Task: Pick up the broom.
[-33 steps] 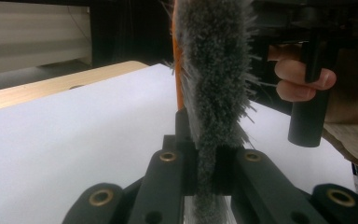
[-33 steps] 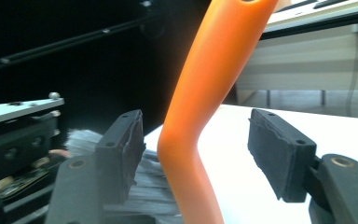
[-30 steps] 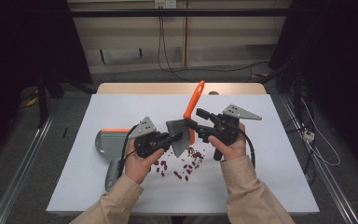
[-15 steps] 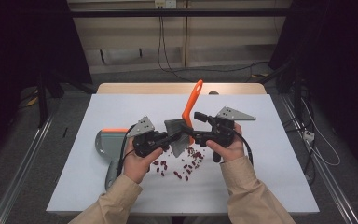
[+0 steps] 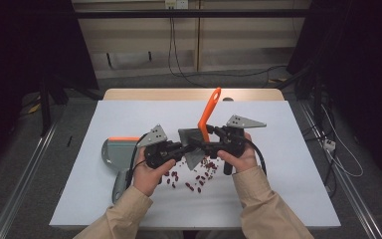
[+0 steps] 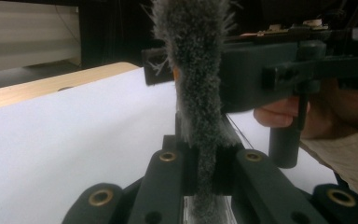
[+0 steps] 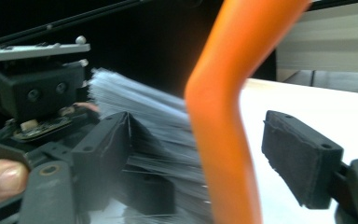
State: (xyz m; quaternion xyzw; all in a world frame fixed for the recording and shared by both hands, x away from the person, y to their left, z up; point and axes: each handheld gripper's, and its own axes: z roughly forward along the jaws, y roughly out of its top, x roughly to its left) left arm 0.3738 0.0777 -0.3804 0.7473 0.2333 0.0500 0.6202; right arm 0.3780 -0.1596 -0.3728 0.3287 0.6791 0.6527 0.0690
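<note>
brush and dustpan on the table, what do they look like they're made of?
Brush: grey bristles look synthetic, fine and frayed at the tips; the orange handle reads as smooth moulded plastic with a soft sheen. Dustpan: matte grey, probably plastic, with an orange edge strip that may be rubber; too small to confirm.

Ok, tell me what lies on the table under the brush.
Small dark red bits lie scattered on the white table below the brush, toward the person. Whatever sits directly beneath the bristles and the two grippers is covered.
</note>
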